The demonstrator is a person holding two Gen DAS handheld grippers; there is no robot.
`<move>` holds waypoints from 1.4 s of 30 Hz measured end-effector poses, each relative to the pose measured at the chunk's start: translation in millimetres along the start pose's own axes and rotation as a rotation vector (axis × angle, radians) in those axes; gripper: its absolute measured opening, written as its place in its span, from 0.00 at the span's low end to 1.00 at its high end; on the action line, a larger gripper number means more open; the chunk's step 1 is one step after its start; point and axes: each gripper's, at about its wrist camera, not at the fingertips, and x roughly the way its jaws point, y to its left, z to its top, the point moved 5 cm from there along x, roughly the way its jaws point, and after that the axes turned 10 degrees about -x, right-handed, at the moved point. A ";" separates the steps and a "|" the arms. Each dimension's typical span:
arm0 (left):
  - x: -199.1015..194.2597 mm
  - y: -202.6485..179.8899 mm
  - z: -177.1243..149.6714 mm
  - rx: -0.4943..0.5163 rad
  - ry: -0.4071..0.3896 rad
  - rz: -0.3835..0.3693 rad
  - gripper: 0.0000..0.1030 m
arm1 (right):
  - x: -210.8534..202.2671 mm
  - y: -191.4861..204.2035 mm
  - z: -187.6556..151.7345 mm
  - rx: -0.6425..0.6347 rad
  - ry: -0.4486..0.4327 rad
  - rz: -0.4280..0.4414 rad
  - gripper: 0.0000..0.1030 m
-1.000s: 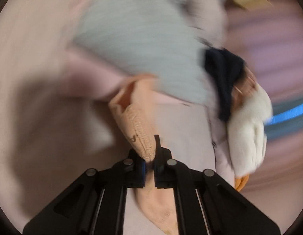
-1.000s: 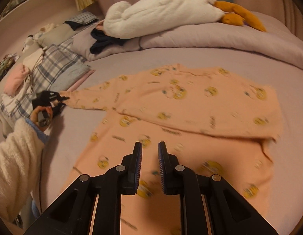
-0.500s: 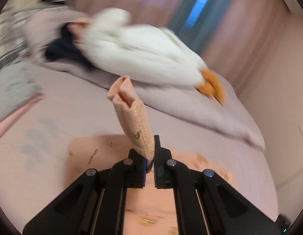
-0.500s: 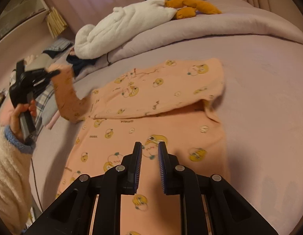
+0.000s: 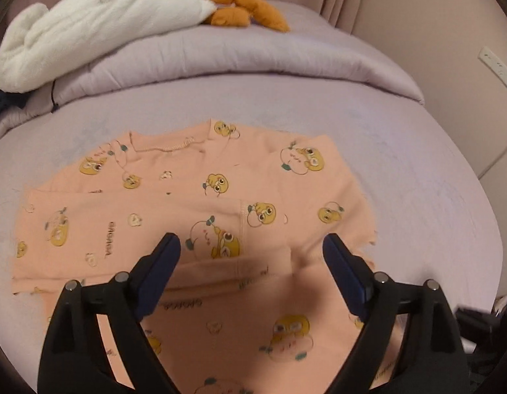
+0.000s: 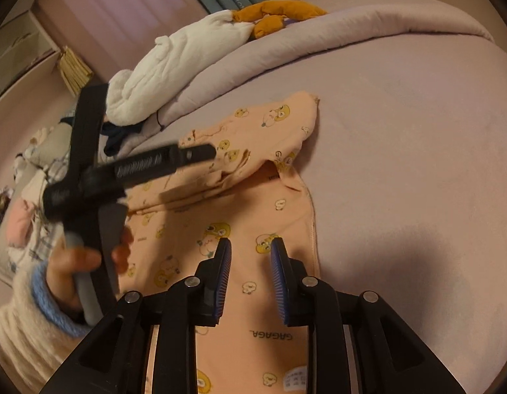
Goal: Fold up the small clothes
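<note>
A peach child's top printed with yellow cartoon ducks lies flat on the lilac bed, both sleeves folded across its body. My left gripper is wide open and empty, just above the folded sleeve. In the right wrist view the same top stretches away from me, and the left gripper hovers over its upper part, held in a hand. My right gripper is partly open and empty, low over the top's lower half.
A lilac duvet is bunched along the far side of the bed, with a white and orange plush goose on it. Plaid and pink clothes are piled at the left. A wall socket is at the right.
My left gripper carried the sleeve cuff over the top, laid it down and opened. My right gripper opened slightly and dropped closer to the garment.
</note>
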 end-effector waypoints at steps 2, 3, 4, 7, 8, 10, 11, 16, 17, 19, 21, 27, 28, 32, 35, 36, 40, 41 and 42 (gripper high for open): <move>-20.2 14.9 -5.2 -0.026 -0.026 -0.007 0.86 | 1.8 0.4 3.9 0.004 -0.009 0.019 0.24; -27.0 25.6 -7.8 -0.038 -0.037 0.004 0.86 | 3.8 1.1 6.2 0.014 -0.013 0.043 0.24; -37.2 39.4 -13.1 -0.051 -0.047 0.027 0.86 | 6.6 2.6 9.2 0.026 -0.018 0.075 0.24; -58.2 77.3 -35.6 -0.093 -0.059 0.084 0.87 | 22.0 10.8 24.0 0.037 -0.013 0.137 0.24; -64.9 92.3 -45.2 -0.114 -0.062 0.103 0.87 | 30.0 14.5 30.6 0.034 -0.004 0.153 0.24; -77.5 118.5 -62.4 -0.161 -0.067 0.137 0.87 | 48.3 20.4 45.9 0.030 0.014 0.159 0.24; -85.0 129.7 -72.8 -0.183 -0.074 0.157 0.87 | 55.3 22.8 50.0 0.030 0.026 0.163 0.24; -115.9 177.9 -114.5 -0.297 -0.104 0.207 0.87 | 109.1 20.6 66.2 0.025 0.131 0.044 0.24; -119.2 182.7 -118.3 -0.305 -0.105 0.213 0.87 | 118.5 18.9 66.6 0.032 0.161 0.043 0.24; -125.5 191.8 -123.2 -0.316 -0.108 0.228 0.87 | 134.7 13.7 63.7 0.064 0.215 0.020 0.24; -129.4 196.5 -123.2 -0.331 -0.115 0.216 0.87 | 139.0 15.5 64.0 0.063 0.223 0.016 0.24; -134.6 195.4 -119.9 -0.364 -0.137 0.172 0.87 | 145.3 22.8 71.1 0.011 0.224 -0.011 0.07; -135.4 195.1 -120.6 -0.363 -0.136 0.167 0.87 | 143.0 22.0 71.6 0.014 0.219 -0.012 0.06; -137.7 195.9 -121.9 -0.358 -0.136 0.171 0.87 | 117.5 24.9 90.9 -0.028 0.142 -0.042 0.06; -138.6 197.6 -122.4 -0.362 -0.139 0.175 0.87 | 94.7 22.3 107.6 -0.062 0.077 -0.098 0.06; -138.7 198.1 -122.5 -0.364 -0.139 0.175 0.87 | 90.2 18.9 111.9 -0.067 0.071 -0.124 0.06; -137.8 199.1 -124.2 -0.368 -0.135 0.177 0.87 | 87.1 -0.5 115.6 -0.071 0.086 -0.215 0.06; -137.4 199.3 -124.5 -0.367 -0.133 0.180 0.87 | 93.5 -4.7 112.3 -0.065 0.117 -0.203 0.06; -137.1 199.7 -124.8 -0.367 -0.130 0.183 0.87 | 101.7 -4.4 108.2 -0.062 0.159 -0.207 0.06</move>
